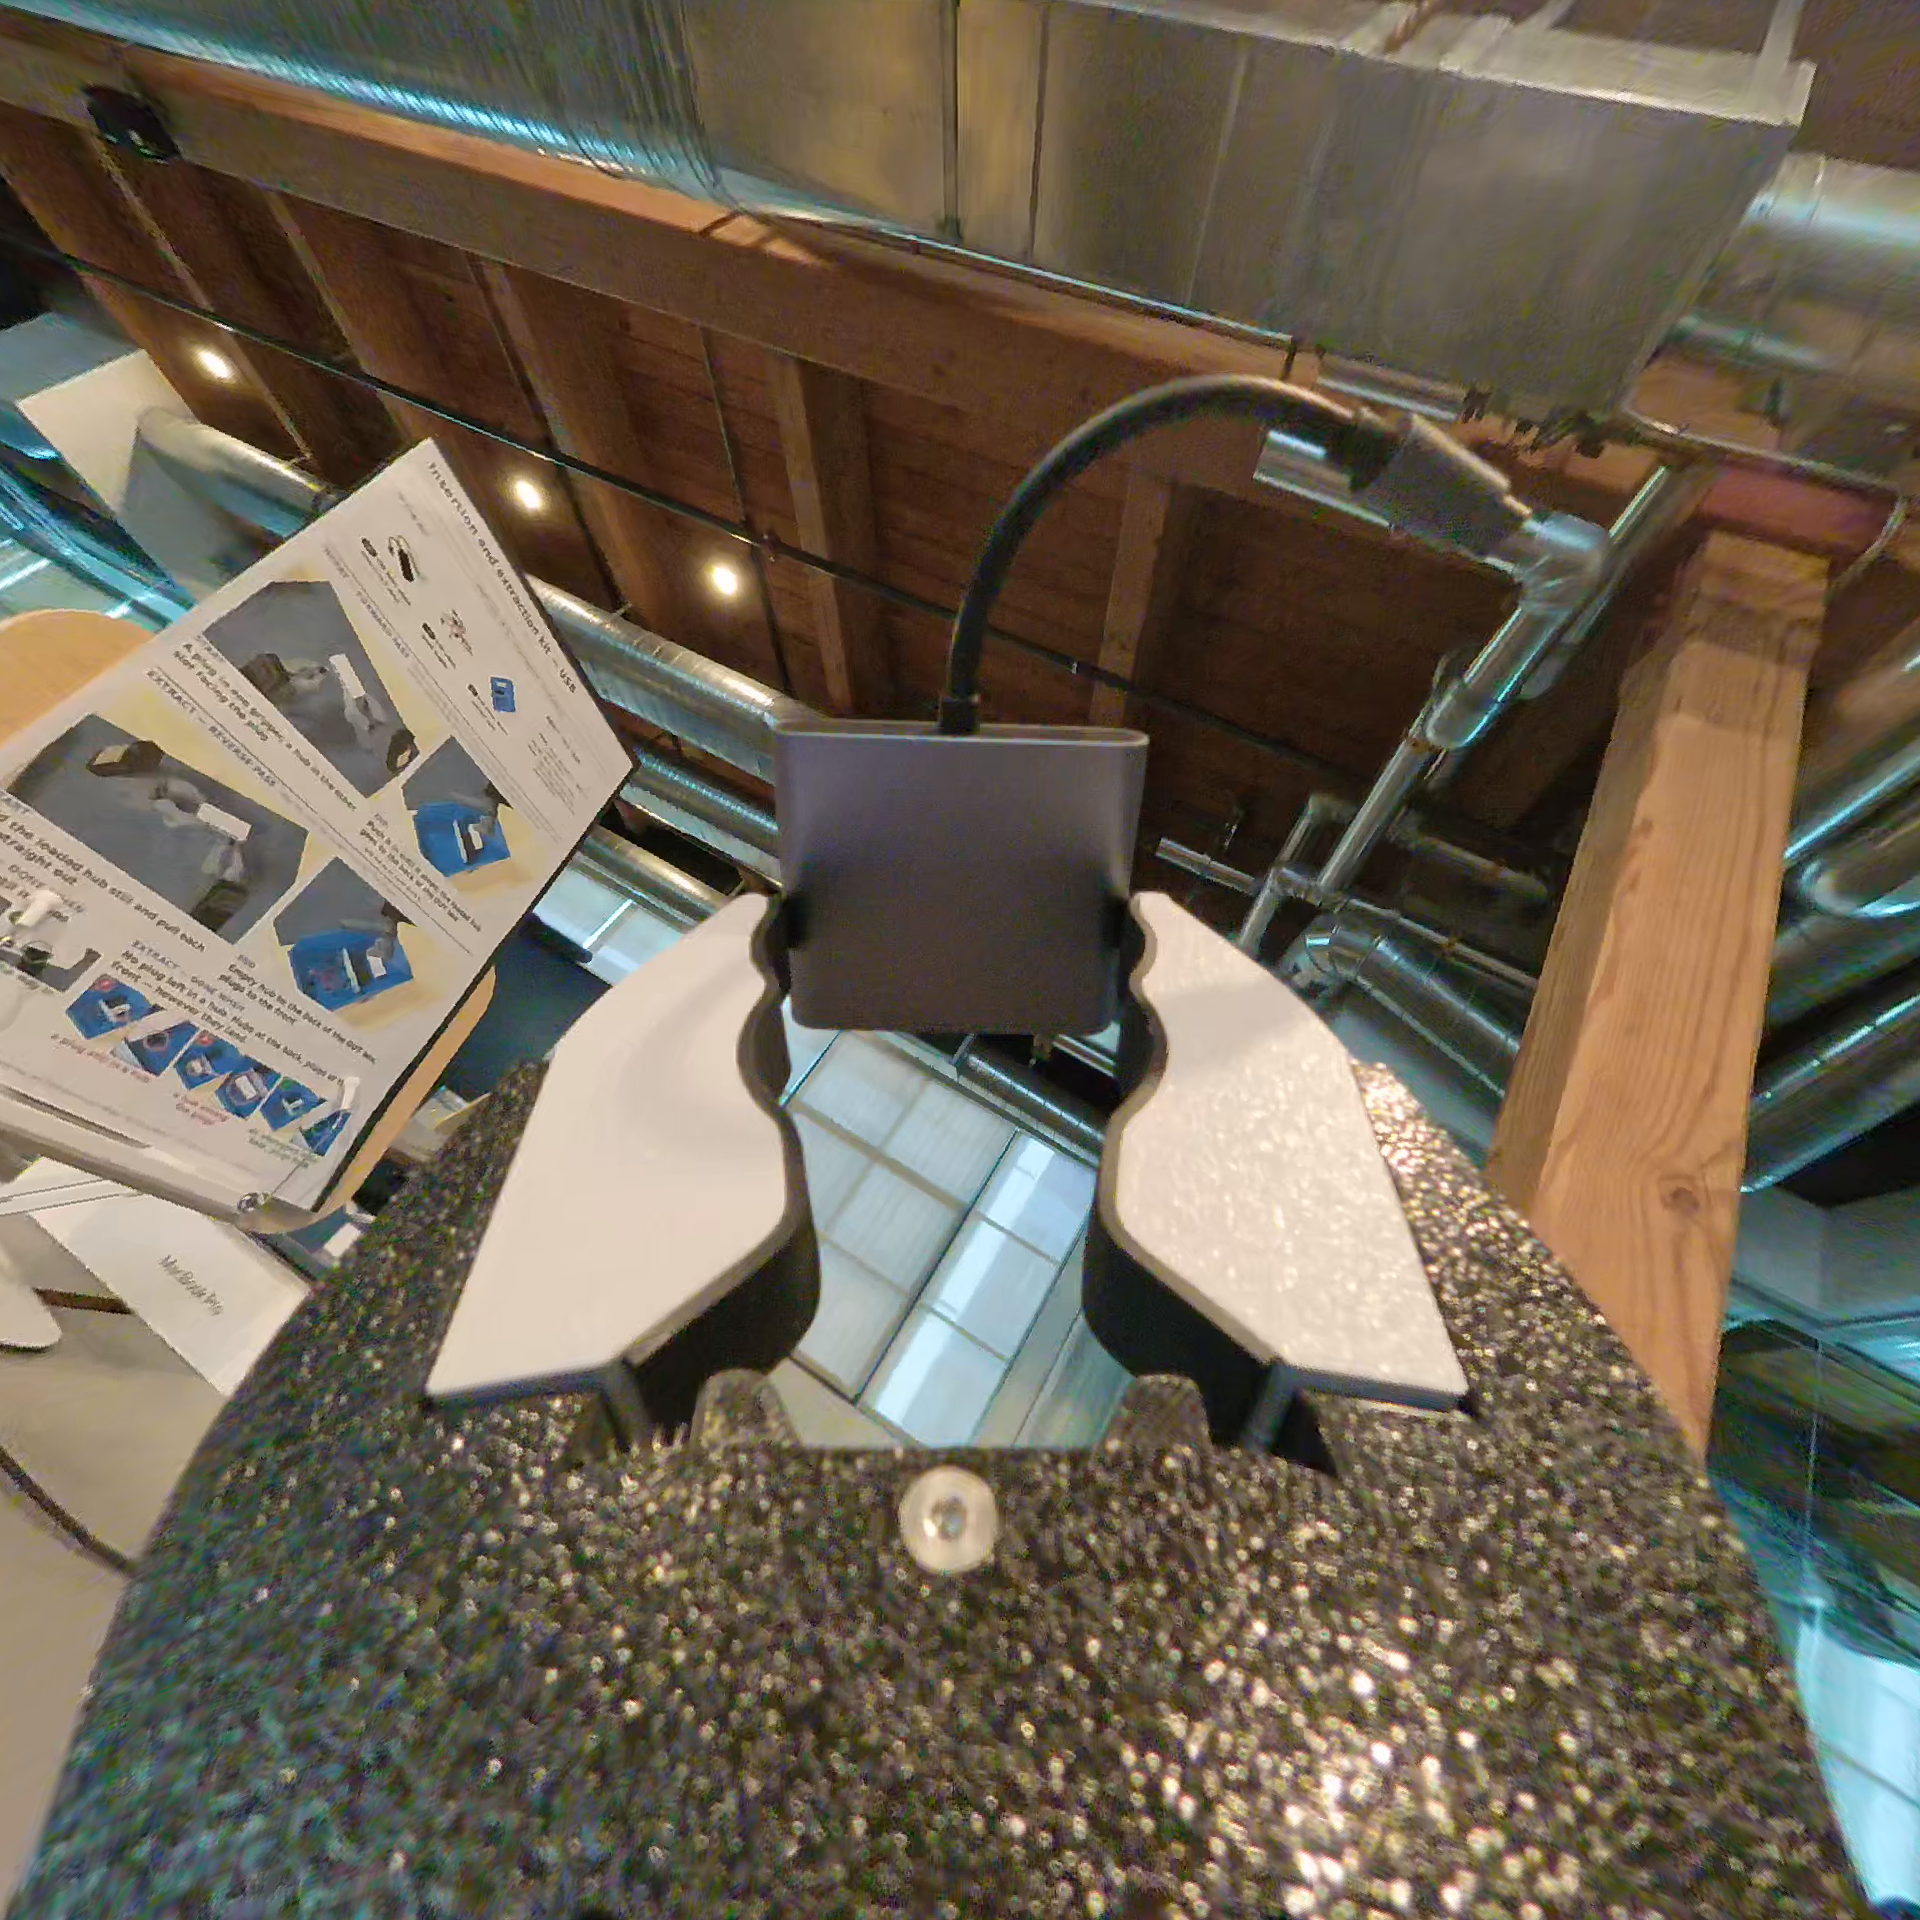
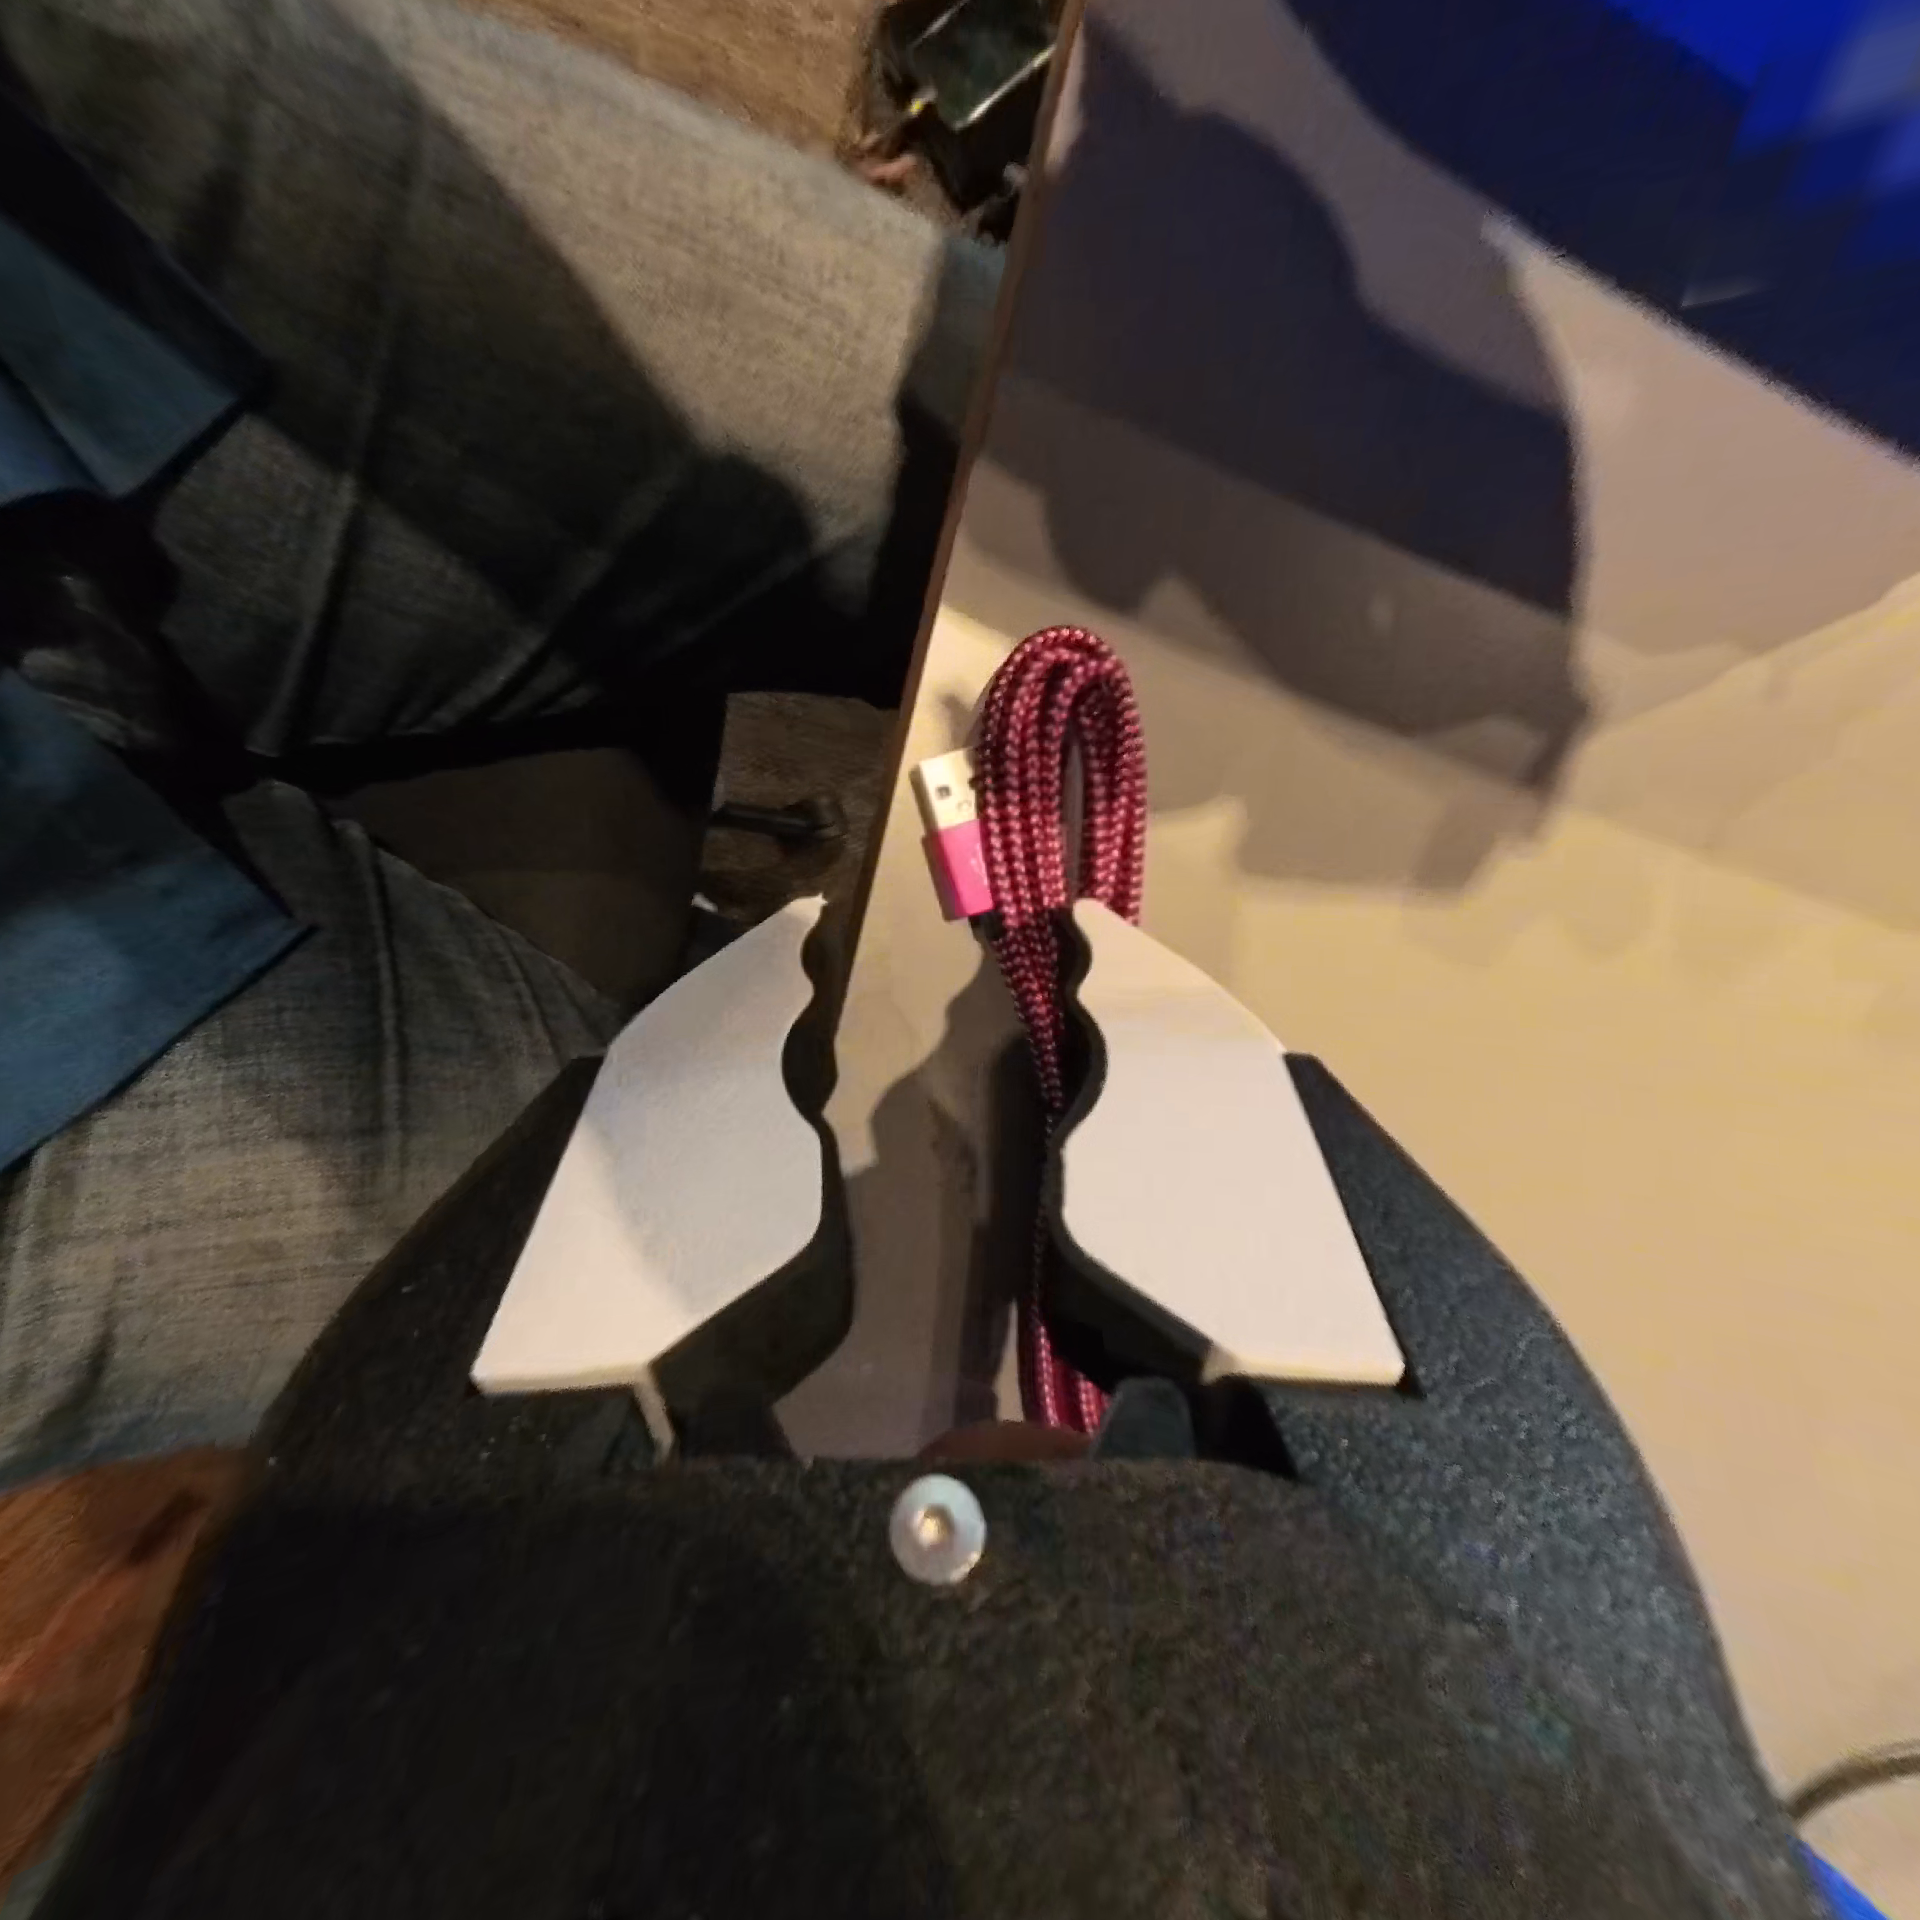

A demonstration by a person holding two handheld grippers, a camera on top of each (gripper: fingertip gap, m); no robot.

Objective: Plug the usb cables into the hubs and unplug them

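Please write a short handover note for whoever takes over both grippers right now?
Left gripper: shut on the flat dark grey metal USB hub, raised toward the ceiling; its short black cable arcs to a free grey plug.
Right gripper: open, over the bundled magenta braided USB cable lying on the beige table near its edge; the cable's pink-shelled plug is free.
Done: hub picked up.
Left: grasp the magenta plug, insert it into the hub, then unplug.
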